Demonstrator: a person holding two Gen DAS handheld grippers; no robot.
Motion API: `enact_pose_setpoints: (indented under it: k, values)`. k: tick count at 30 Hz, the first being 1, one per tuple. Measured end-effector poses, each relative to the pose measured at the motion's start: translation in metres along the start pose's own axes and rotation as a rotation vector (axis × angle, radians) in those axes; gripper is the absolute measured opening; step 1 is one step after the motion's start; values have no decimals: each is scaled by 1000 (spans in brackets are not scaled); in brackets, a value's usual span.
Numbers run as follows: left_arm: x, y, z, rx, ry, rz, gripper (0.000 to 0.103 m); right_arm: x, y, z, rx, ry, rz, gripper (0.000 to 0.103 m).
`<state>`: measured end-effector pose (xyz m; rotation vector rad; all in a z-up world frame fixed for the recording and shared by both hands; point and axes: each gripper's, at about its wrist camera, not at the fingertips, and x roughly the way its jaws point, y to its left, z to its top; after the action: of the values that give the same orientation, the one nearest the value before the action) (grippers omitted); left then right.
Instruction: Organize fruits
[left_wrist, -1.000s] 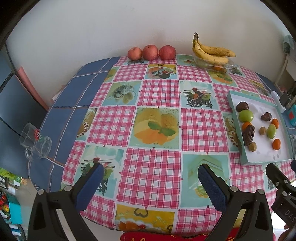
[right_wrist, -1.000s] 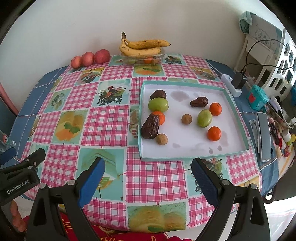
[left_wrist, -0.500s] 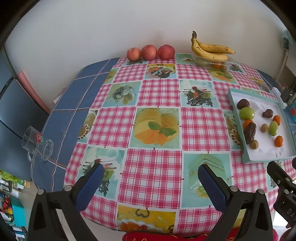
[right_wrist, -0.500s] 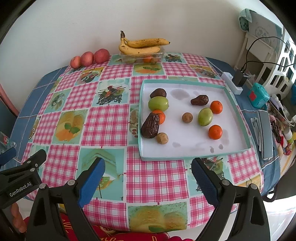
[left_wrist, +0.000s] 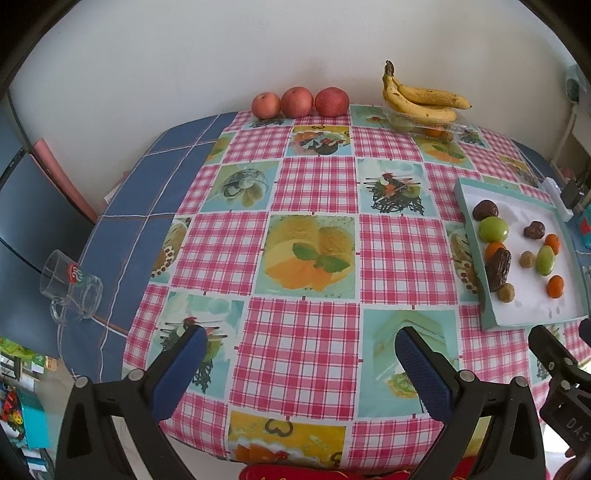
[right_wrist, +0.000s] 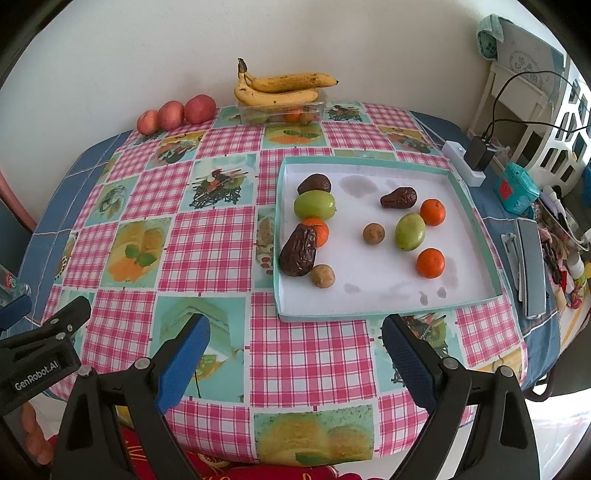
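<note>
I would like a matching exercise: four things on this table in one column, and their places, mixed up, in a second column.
1. three red apples
2. yellow banana bunch
3. clear glass mug
4. large dark brown date

a. left table edge, on blue cloth
b. inside white tray
c. on clear plastic box
d. in a row by the wall

Pairs: 1-d, 2-c, 3-a, 4-b

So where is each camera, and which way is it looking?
Left wrist: on the left gripper, facing across the table's middle toward the apples; own open fingers show.
Right wrist: on the right gripper, facing the tray; own open fingers show, left gripper at the edge.
Both share: bananas, apples, tray.
</note>
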<state>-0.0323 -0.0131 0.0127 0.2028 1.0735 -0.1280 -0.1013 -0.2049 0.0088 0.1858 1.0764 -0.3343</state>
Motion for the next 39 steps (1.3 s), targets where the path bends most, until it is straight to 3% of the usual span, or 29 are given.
enact_pose_setpoints:
  k: [11, 39]
  values:
    - [6, -7, 10, -14, -26, -3, 103, 10, -3, 7, -5, -16, -3, 94]
    - [33, 2, 19, -79, 33, 22, 103, 28, -6, 16, 19, -38, 0, 94]
